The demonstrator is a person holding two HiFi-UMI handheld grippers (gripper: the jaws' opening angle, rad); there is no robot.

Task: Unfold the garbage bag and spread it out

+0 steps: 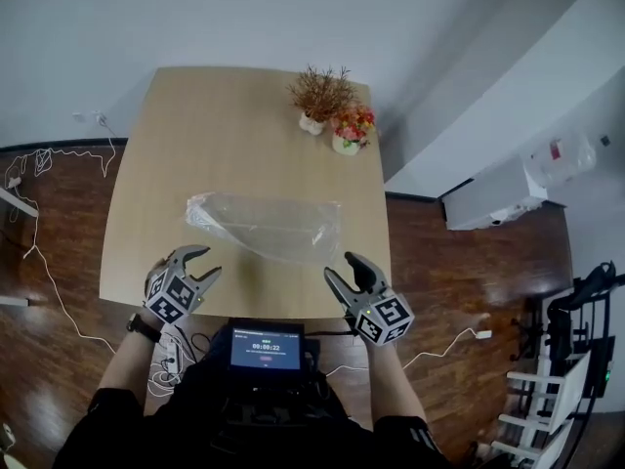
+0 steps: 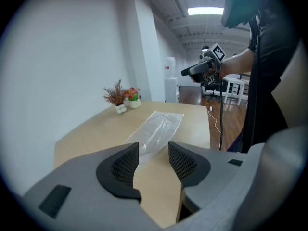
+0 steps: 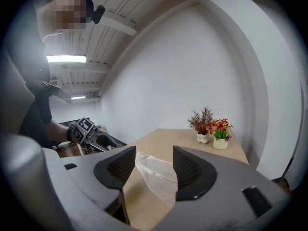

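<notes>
clear garbage bag (image 1: 264, 225) lies flat mid-bench (image 1: 195, 125), on the near side of the flower pots (image 1: 332, 130). left tongs (image 1: 207, 262) and right tongs (image 1: 340, 265) both gape, empty, further from the pots and off the film. this fits a bag not yet fully opened or one already spread. judgement: any pinch should take one edge layer only.

Pale wooden table (image 1: 156, 145), on dark wood floor (image 1: 430, 252). Clear garbage bag (image 1: 266, 225) flat on near half of top, long side running left to right, film crinkled, nothing resting on it. Far right corner: white pot of dry brown twigs (image 1: 318, 98), just beside it white pot of red and orange flowers (image 1: 351, 131). Rest of top bare wood. White cables (image 1: 39, 164) loose on floor, left of table.
</notes>
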